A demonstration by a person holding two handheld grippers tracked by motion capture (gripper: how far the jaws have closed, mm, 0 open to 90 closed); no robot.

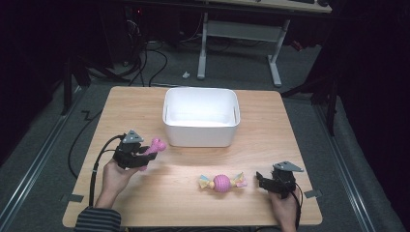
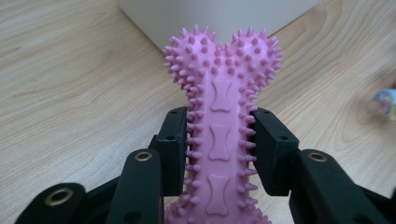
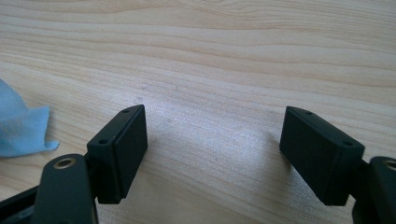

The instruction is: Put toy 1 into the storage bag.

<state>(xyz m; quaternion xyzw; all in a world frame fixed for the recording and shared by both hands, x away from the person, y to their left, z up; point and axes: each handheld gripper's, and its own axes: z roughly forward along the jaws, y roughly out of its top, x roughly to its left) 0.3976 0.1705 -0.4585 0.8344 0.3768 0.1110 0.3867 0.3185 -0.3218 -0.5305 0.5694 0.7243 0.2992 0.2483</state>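
A pink spiky bone toy (image 1: 153,148) is clamped by its shaft in my left gripper (image 1: 141,155), lifted a little off the wooden table (image 1: 145,106) at the left. In the left gripper view the bone toy (image 2: 219,116) stands up between both black pads, its knobbed end toward the white bin (image 2: 219,18). My right gripper (image 1: 263,181) rests low at the right front, open. Its pads (image 3: 121,149) stand wide apart over bare wood. A pink ball toy with pastel cloth ends (image 1: 222,182) lies just left of it.
The white rectangular bin (image 1: 201,117) stands at the table's middle back, with nothing seen in it. A blue cloth tip (image 3: 21,126) of the ball toy shows at the left of the right gripper view. Desk legs and cables lie on the floor beyond the table.
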